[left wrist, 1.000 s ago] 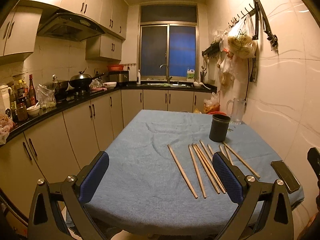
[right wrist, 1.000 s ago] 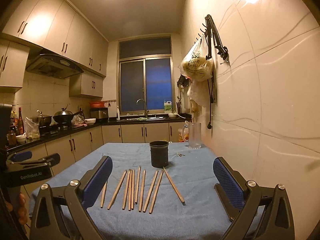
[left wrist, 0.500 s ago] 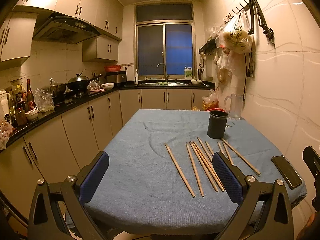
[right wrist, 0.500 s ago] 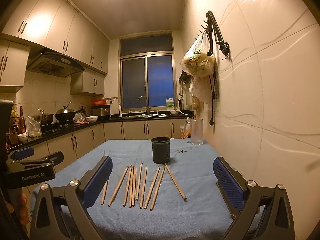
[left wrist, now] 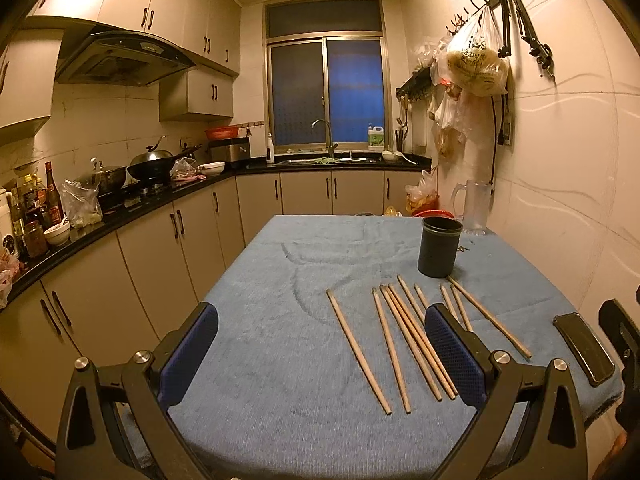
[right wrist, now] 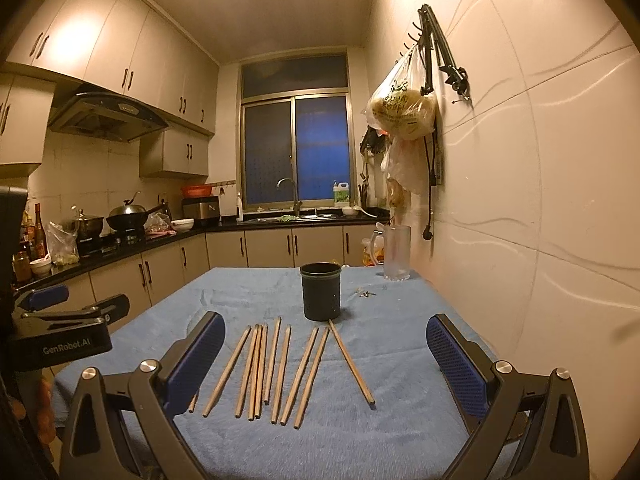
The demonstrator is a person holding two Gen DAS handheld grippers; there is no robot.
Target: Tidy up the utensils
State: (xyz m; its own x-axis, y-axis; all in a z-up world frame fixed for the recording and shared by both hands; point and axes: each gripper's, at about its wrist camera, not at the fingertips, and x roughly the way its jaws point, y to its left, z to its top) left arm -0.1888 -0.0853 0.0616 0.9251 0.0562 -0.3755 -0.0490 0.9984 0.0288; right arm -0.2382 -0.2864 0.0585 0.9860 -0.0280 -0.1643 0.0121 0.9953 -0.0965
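Several wooden chopsticks [left wrist: 404, 336] lie side by side on the blue cloth of the table [left wrist: 280, 320]; they also show in the right wrist view [right wrist: 280, 364]. A dark cylindrical holder [left wrist: 439, 246] stands upright just beyond them, and it is seen in the right wrist view [right wrist: 321, 291] too. My left gripper [left wrist: 320, 356] is open and empty, above the table's near edge, left of the chopsticks. My right gripper [right wrist: 324, 364] is open and empty, hovering over the chopsticks' near ends. The left gripper's body [right wrist: 60, 336] shows at the left of the right wrist view.
A black phone [left wrist: 582, 348] lies at the table's right edge. A clear jug [right wrist: 396, 252] stands at the far right by the tiled wall. Small metal bits [right wrist: 364, 293] lie right of the holder. Cabinets and a cluttered counter [left wrist: 120, 208] run along the left.
Both grippers have risen and drawn slightly closer to the table; the chopsticks and holder have not moved. Both stay open.
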